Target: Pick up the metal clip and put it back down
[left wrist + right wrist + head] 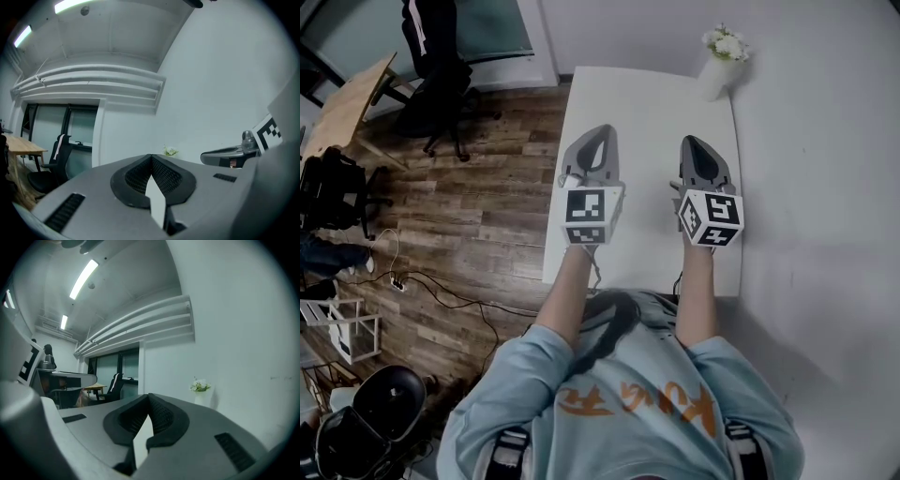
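Your left gripper (151, 159) has its jaws together: the two dark ribbed pads meet at the tips, with only a thin wedge of the white table (647, 103) showing through the gap lower down. Nothing sits between them. Your right gripper (148, 398) is the same, with its jaws closed tip to tip and nothing caught in the pads.

From the head view, you hold both grippers side by side above the near half of the table, well apart from each other, each pointing away from you toward the far end. Neither one touches the tabletop as far as the views show. At the far right corner stands a white vase (715, 77) with pale flowers (727, 42), well clear of both grippers.

The metal clip does not show in any view, so you cannot tell from here where it lies; it is in neither gripper.
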A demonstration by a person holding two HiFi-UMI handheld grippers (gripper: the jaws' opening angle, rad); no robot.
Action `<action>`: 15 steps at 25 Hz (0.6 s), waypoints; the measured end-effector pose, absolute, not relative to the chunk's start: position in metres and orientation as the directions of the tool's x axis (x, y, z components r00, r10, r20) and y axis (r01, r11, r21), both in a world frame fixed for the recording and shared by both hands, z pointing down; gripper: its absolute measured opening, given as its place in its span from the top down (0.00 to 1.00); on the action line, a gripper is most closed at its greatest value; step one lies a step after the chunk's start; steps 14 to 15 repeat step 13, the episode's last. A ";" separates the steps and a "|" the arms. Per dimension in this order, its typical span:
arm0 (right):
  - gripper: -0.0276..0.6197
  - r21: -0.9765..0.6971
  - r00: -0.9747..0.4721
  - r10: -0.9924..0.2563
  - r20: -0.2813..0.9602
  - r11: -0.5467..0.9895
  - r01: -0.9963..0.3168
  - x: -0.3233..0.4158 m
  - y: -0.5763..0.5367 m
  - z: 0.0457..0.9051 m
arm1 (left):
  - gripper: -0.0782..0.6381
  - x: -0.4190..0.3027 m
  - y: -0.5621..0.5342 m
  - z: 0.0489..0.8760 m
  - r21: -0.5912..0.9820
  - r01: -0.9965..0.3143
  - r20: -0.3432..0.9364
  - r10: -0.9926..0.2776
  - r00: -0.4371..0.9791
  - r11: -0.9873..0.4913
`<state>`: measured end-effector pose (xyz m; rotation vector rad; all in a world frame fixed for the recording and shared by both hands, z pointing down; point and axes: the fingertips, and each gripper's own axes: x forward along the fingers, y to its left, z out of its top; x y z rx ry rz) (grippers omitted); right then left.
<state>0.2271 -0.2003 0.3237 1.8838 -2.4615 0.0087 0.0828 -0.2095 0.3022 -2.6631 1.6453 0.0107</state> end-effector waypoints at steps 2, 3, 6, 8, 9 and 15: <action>0.94 0.022 -0.260 -0.965 0.037 0.261 -0.965 0.230 -0.202 0.321 | 0.86 0.084 -0.212 0.301 -0.009 -0.895 -0.009 -0.895 0.445 -0.445; 0.94 0.023 -0.260 -0.965 0.036 0.261 -0.965 0.231 -0.202 0.321 | 0.86 0.085 -0.212 0.301 -0.011 -0.896 -0.008 -0.896 0.443 -0.443; 0.94 0.017 -0.258 -0.966 0.035 0.259 -0.966 0.237 -0.199 0.324 | 0.86 0.087 -0.211 0.303 -0.016 -0.897 -0.004 -0.897 0.441 -0.441; 0.94 0.015 -0.255 -0.966 0.034 0.255 -0.967 0.240 -0.196 0.323 | 0.86 0.088 -0.208 0.302 -0.019 -0.896 -0.002 -0.897 0.443 -0.443; 0.94 0.015 -0.255 -0.966 0.032 0.256 -0.967 0.240 -0.195 0.321 | 0.86 0.088 -0.208 0.300 -0.021 -0.897 -0.003 -0.897 0.443 -0.443; 0.94 0.030 -0.269 -0.963 0.016 0.270 -0.962 0.240 -0.198 0.313 | 0.86 0.092 -0.208 0.298 -0.019 -0.896 0.002 -0.897 0.443 -0.443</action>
